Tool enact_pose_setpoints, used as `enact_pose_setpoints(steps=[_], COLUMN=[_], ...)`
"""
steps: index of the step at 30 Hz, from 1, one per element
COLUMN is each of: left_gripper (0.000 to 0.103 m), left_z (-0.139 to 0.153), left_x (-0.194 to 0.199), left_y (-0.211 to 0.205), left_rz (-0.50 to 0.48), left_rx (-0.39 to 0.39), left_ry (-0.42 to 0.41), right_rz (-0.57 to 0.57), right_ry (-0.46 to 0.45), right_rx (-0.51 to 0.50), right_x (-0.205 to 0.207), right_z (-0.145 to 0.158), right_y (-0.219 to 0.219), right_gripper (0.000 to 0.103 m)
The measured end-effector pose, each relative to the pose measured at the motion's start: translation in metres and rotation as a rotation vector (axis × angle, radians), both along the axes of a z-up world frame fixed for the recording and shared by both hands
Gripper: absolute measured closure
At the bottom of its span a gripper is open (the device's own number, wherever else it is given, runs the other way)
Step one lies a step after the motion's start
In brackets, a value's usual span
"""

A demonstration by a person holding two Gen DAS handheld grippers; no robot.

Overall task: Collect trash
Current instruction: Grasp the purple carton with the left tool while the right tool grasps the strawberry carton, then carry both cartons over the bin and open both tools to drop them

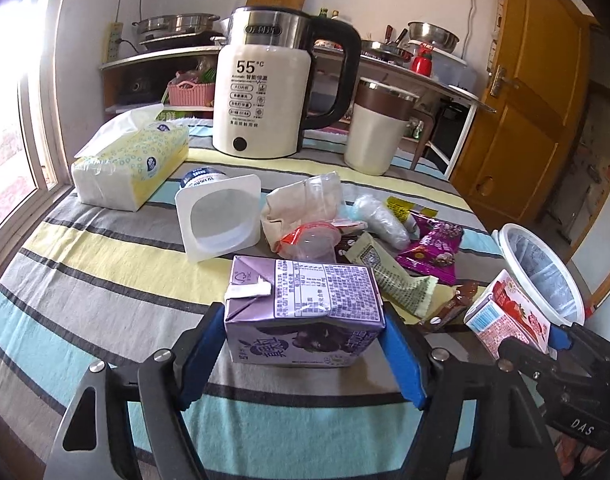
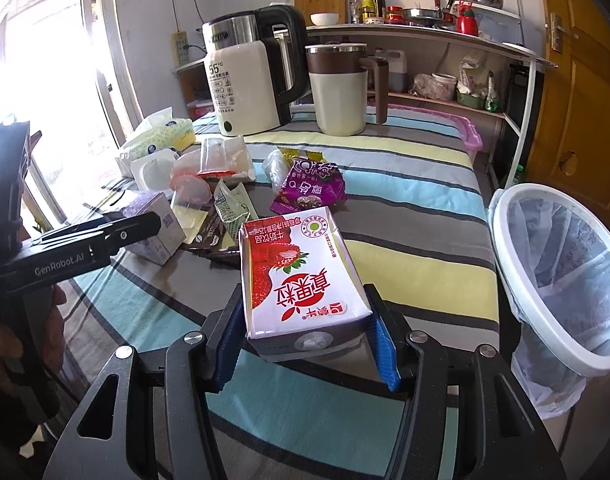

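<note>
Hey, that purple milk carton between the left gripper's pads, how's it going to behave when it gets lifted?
The purple milk carton probably crushes easily: its top panel already looks dented. It's likely light, being among trash with its straw hole torn open. Its flat sides meet the left gripper squarely, so slipping seems unlikely.

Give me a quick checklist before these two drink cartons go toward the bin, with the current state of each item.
1. Right gripper closed on the red-and-white strawberry milk carton: ok, both pads touch its sides.
2. Left gripper gripping the purple drink carton: cannot tell, pads sit at its sides but firm contact is unclear.
3. White round bin with plastic liner open and beside the table: ok.
4. Path from strawberry carton to bin free: ok.
5. Purple carton clear of the crumpled wrappers: ok.
</note>
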State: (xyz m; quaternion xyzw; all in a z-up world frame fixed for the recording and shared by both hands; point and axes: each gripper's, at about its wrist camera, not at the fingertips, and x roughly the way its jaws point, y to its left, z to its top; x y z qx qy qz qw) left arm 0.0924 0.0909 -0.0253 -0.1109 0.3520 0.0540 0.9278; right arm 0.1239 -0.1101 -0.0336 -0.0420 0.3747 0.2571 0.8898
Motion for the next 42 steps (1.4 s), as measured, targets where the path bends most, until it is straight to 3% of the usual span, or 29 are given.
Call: enact_pose_setpoints(steps=[7,14,32,42], left_gripper=[0.028,0.028,0.028,0.028], left_z=[0.013,0.029,0.038,0.019], left_x=[-0.011,-0.005,0.081,0.123], left_y=[-0.010,-0.040,-0.188,-0.257], left_rz=[-0.026,-0.125,-0.535,-0.681], left_rx=[0.012,0.010,-0.024,-0.047], left_ry=[-0.029,-0.061,-0.088,-0.042], right_rz=[-0.038,-0.089,-0.397,-0.504], right_ry=[-0.023,-0.042,-0.074,-0.044], right_rx=[0.019,0.037,-0.002,-0.023], right_x=[-0.010,-0.016,0.011,0.023], right_z=[0.009,0.016,0.021,0.010], right_y=[-0.013,-0.035,-0.160,-0.211], right_gripper=[0.047,0.047,0.047,0.047])
